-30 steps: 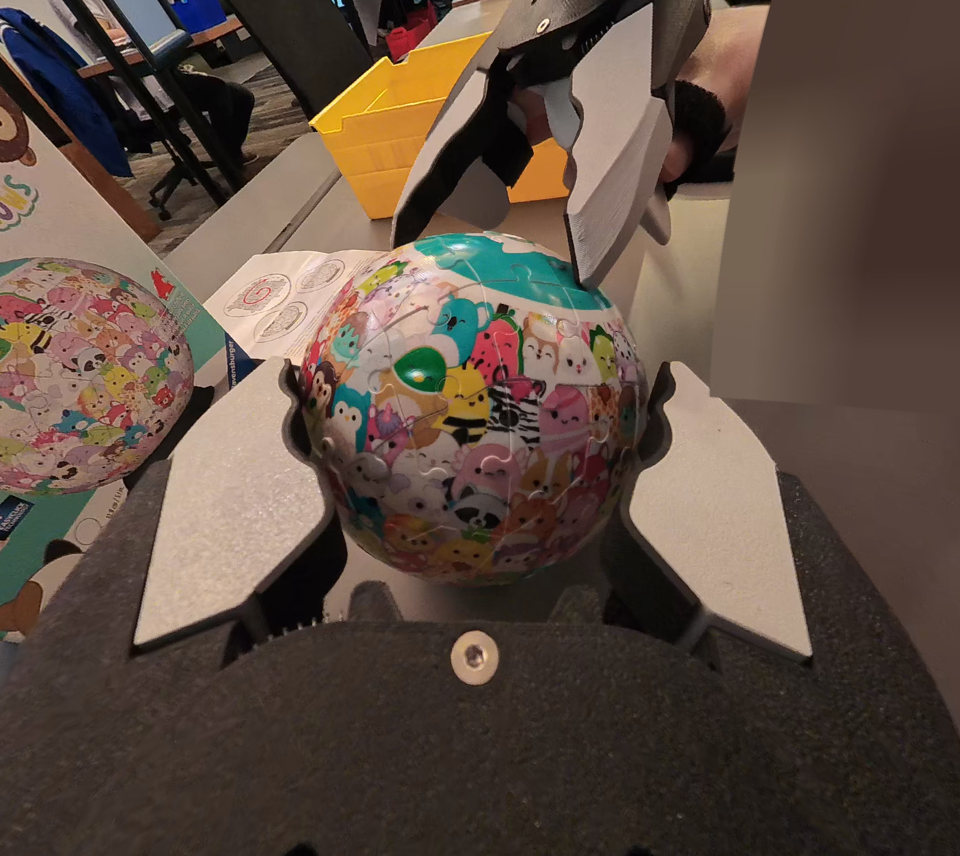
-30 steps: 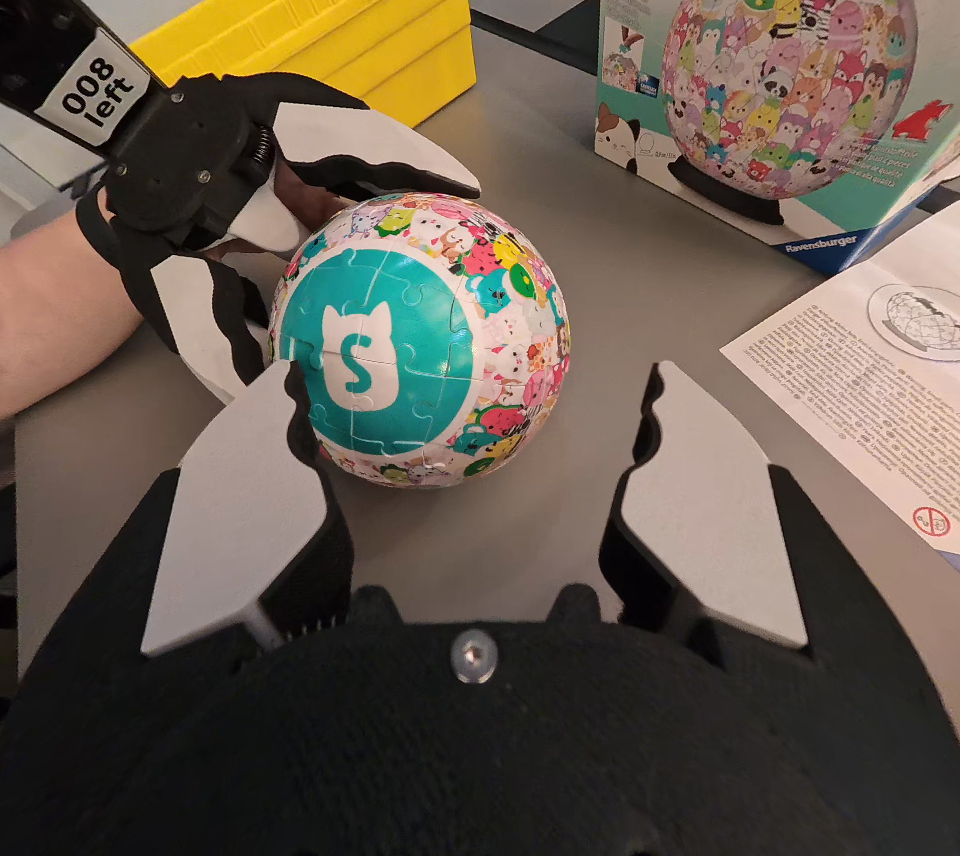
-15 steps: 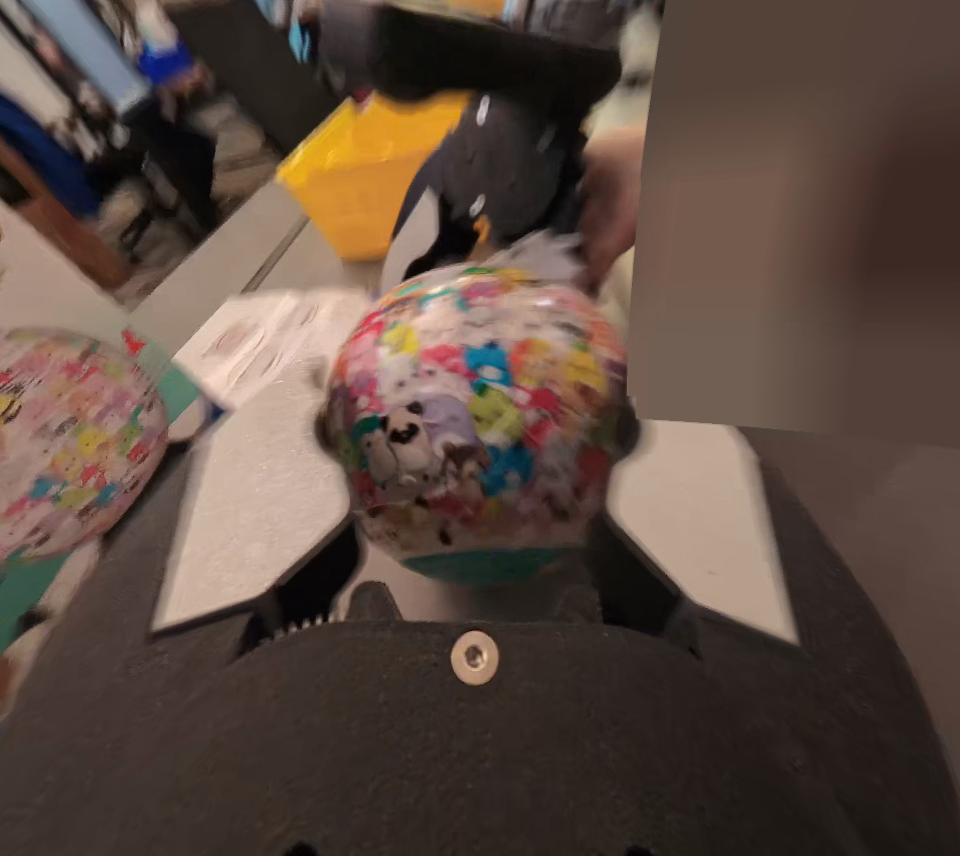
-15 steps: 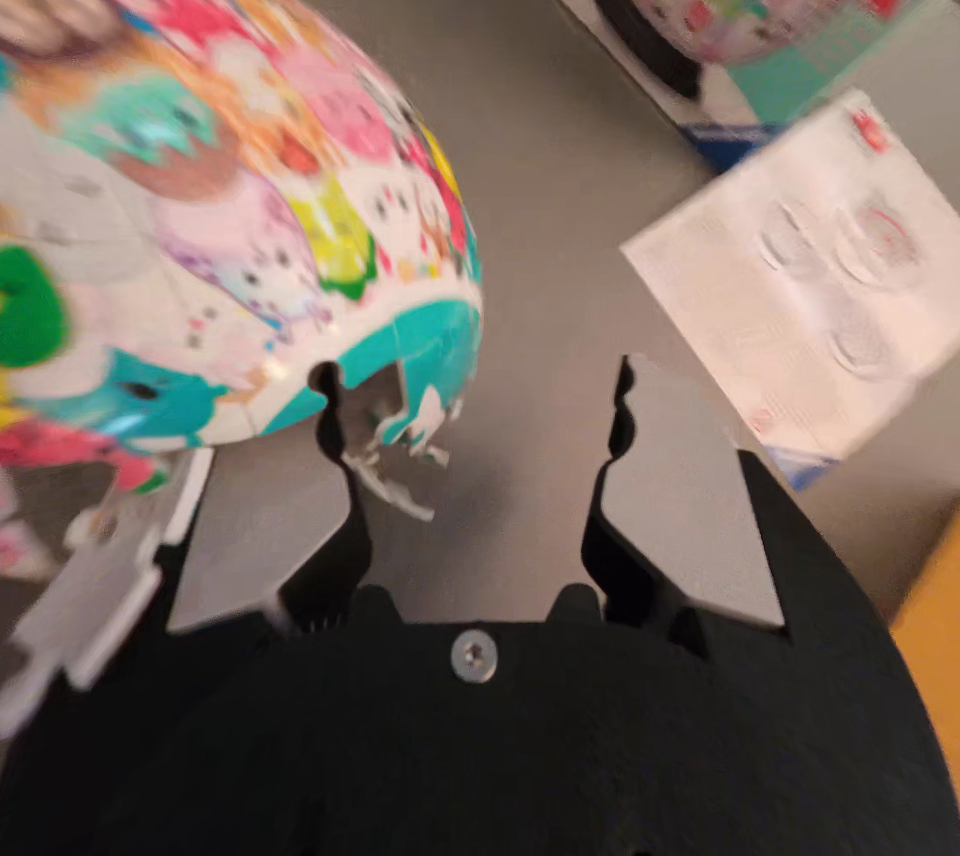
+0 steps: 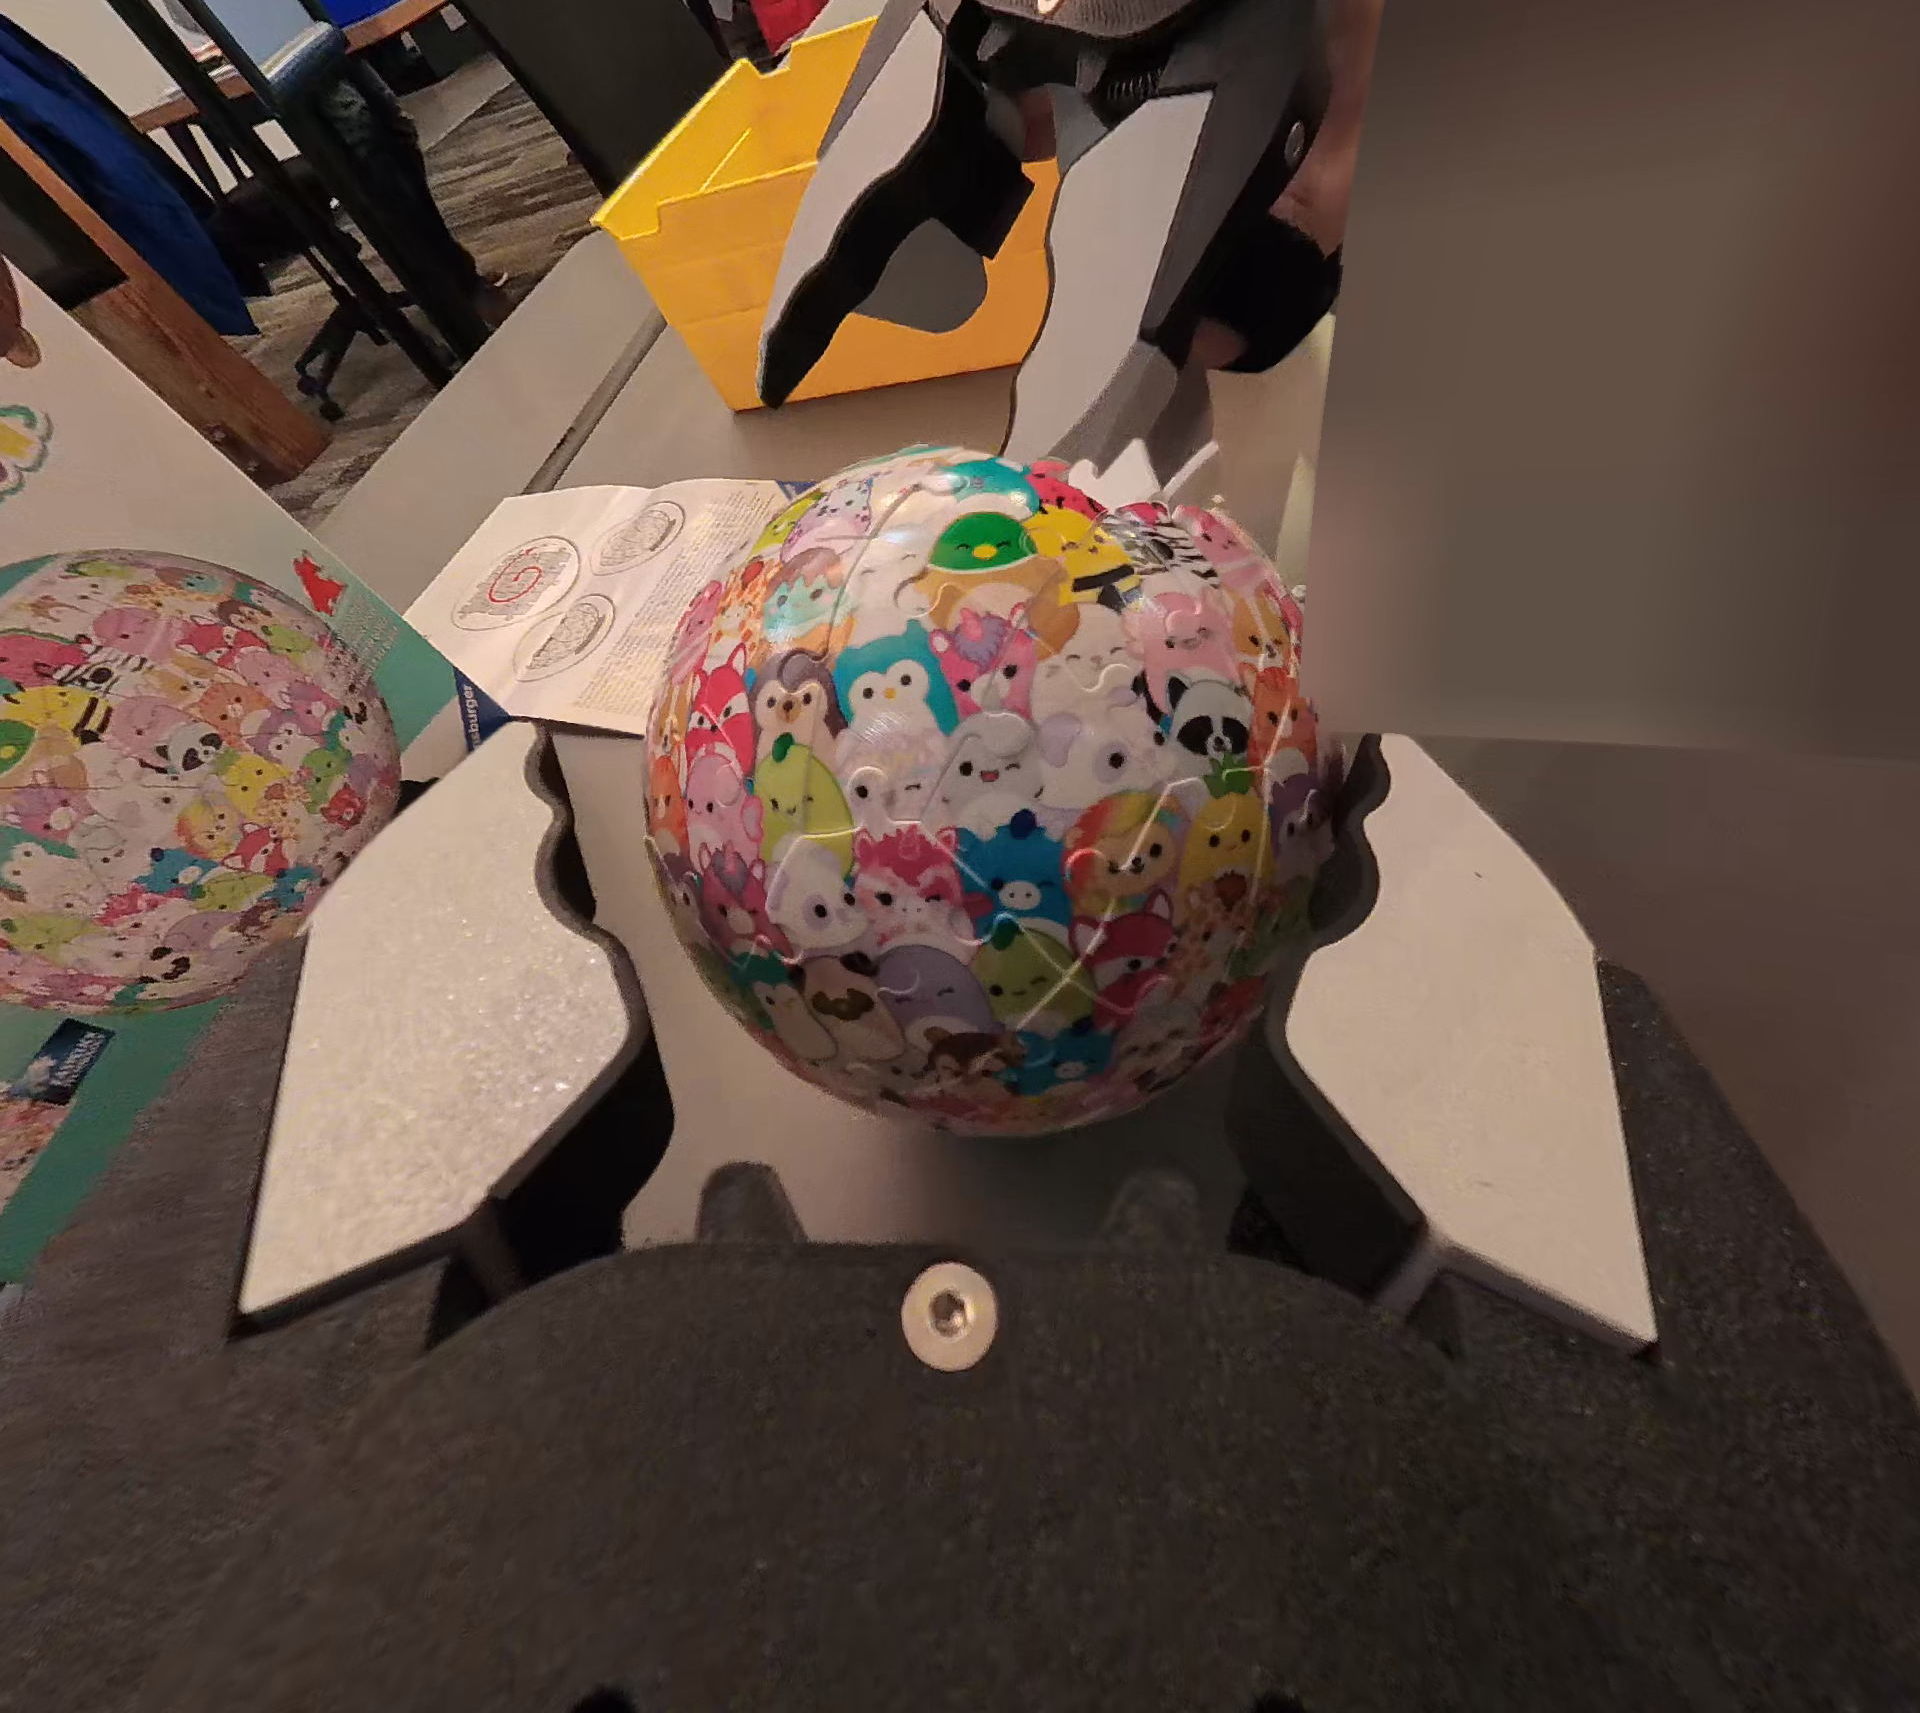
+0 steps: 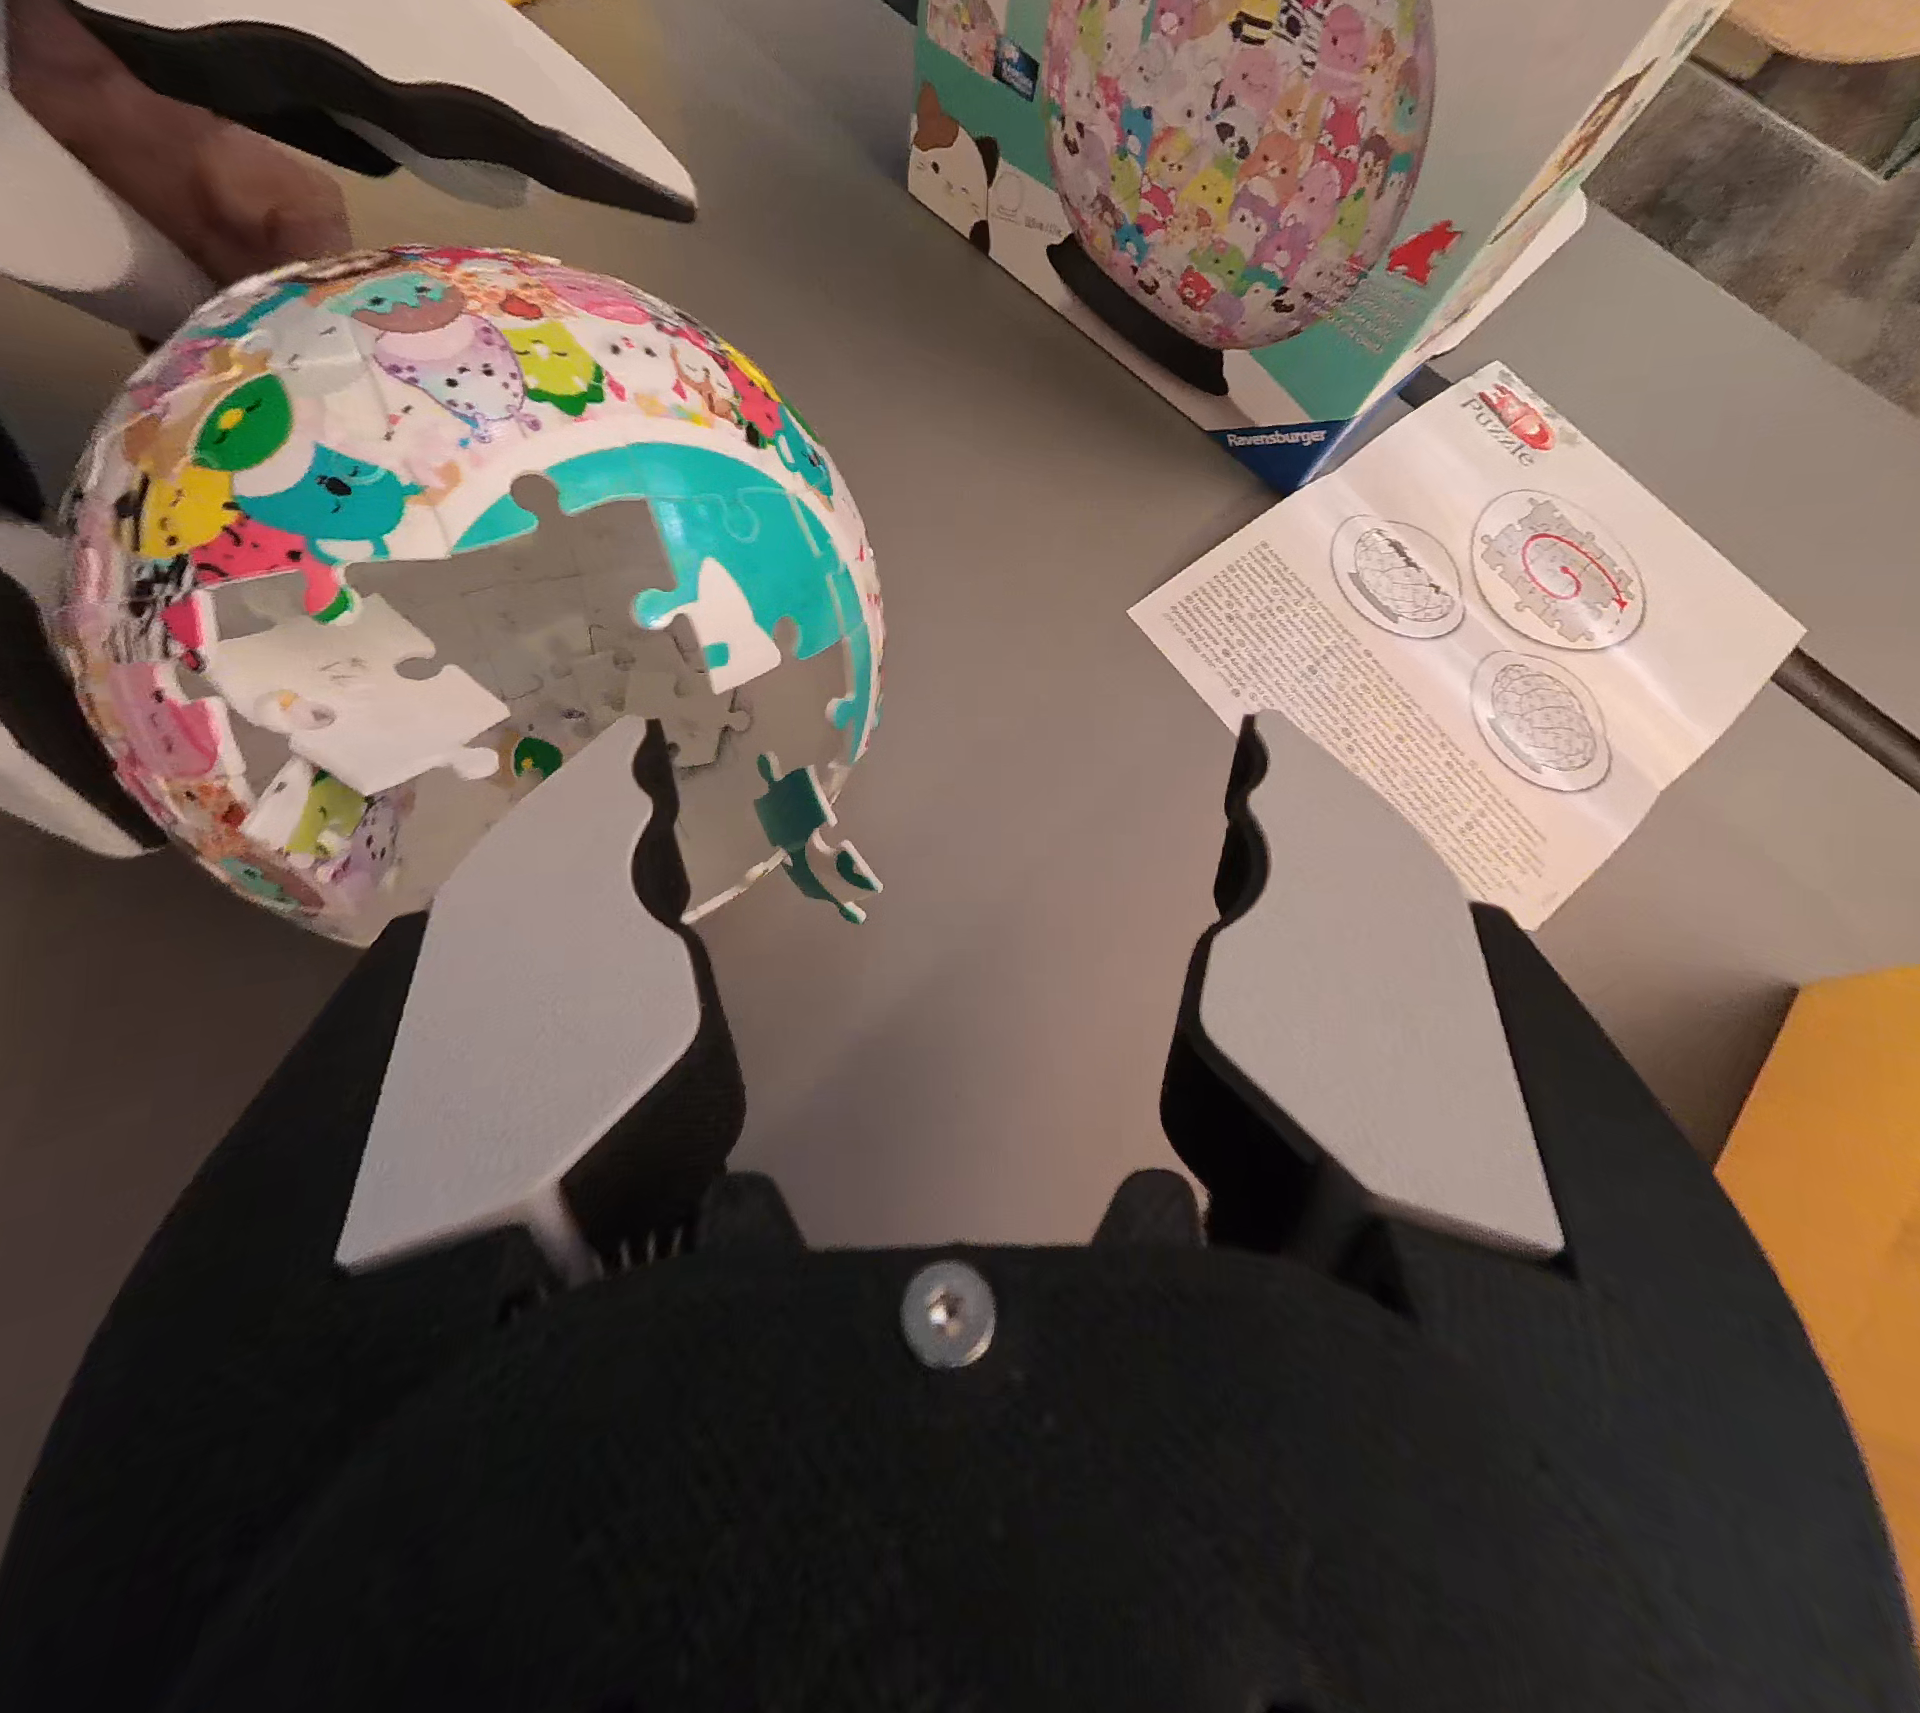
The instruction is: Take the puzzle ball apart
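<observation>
Puzzle ball (image 6: 457, 583) rolled, breached — interior dim.

Your ball (image 5: 977, 790) sits on the table (image 6: 1018, 458) between your left gripper's (image 5: 956, 832) fingers, with your right gripper (image 6: 940, 832) just beside it. Behind it, a bin (image 5: 727, 250); to the side, a box (image 6: 1247, 105) with a leaflet (image 6: 1455, 624) lying before it.

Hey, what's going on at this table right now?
A person with handheld tongs is taking a puzzle ball apart. The left tongs cradle the ball, though a firm grip isn't clear. The right tongs are open at a hole broken in its teal cap, where a loose piece hangs.
</observation>
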`<state>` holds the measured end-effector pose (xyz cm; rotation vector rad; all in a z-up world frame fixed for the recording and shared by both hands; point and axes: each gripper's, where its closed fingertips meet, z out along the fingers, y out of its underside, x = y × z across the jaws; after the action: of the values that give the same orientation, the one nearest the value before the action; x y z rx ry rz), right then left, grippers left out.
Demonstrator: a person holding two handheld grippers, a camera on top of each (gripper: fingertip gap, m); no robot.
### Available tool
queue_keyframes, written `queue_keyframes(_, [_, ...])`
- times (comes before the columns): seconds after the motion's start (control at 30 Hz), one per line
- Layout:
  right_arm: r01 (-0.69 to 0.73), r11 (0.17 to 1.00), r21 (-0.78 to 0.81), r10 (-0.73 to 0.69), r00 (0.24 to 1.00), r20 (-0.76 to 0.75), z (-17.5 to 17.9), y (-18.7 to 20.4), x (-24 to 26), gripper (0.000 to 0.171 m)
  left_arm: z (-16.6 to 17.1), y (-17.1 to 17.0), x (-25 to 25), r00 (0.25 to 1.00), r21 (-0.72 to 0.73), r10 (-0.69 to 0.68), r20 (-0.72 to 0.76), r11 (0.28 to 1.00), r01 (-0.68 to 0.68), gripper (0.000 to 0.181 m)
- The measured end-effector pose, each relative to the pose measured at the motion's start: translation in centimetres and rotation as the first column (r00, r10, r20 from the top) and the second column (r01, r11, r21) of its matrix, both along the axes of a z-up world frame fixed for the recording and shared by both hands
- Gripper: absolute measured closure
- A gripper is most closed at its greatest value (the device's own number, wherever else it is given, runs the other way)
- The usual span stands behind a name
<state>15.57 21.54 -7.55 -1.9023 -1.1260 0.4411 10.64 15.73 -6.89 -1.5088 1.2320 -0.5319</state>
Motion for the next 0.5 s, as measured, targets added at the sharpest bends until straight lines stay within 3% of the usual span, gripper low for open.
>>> queue_keyframes(0.2, [-0.041,0.999,0.005,0.041,0.999,-0.028,0.6,-0.4,0.4,0.069,0.9,-0.4,-0.6,1.0,0.011,-0.008,0.004,1.0,0.008,0.049])
queue_keyframes(0.3, [-0.018,0.999,0.036,0.021,0.997,-0.069,2.8,-1.2,2.5,0.07,3.3,-1.3,-1.0,0.993,-0.013,-0.043,0.107,0.999,0.045,0.051])
queue_keyframes(0.5, [0.014,1.0,0.023,-0.009,0.978,-0.208,9.5,-8.2,11.1,0.07,9.1,-3.2,-1.9,0.972,0.059,-0.071,0.224,0.996,0.059,0.056])
